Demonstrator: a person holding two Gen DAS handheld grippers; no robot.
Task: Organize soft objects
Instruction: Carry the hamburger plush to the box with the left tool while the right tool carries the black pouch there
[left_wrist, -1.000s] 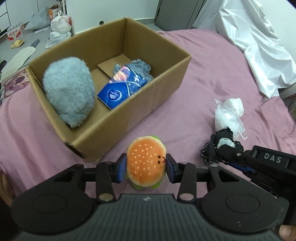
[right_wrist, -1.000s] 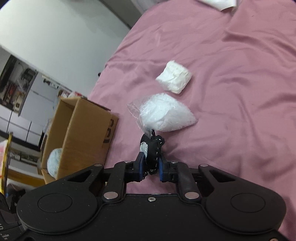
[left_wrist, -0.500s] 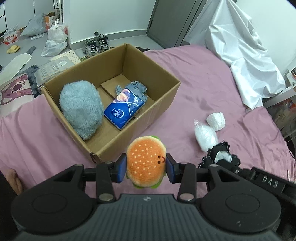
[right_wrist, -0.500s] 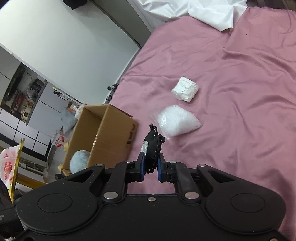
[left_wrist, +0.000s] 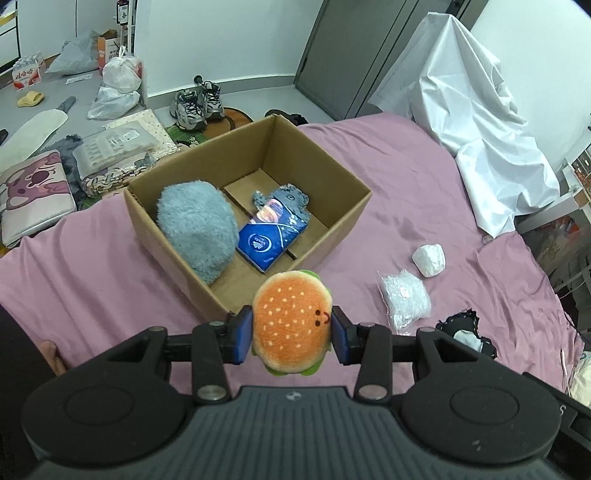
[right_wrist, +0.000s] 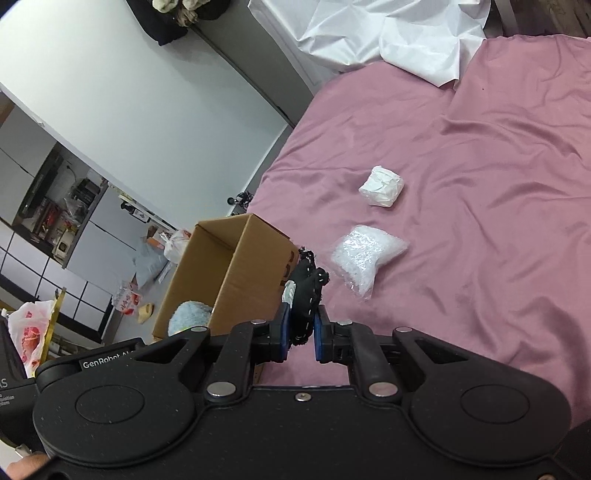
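Burger plush (left_wrist: 291, 323) clamped between left gripper (left_wrist: 291, 334) pads, above box (left_wrist: 343, 229)

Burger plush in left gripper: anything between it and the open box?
Nothing visible does. The burger plush is clamped in the left gripper near the cardboard box corner; the box floor just past that corner is bare, beside the grey fluffy item and blue pack.

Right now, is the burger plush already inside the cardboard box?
No. The burger plush is clamped in the left gripper, outside the cardboard box.
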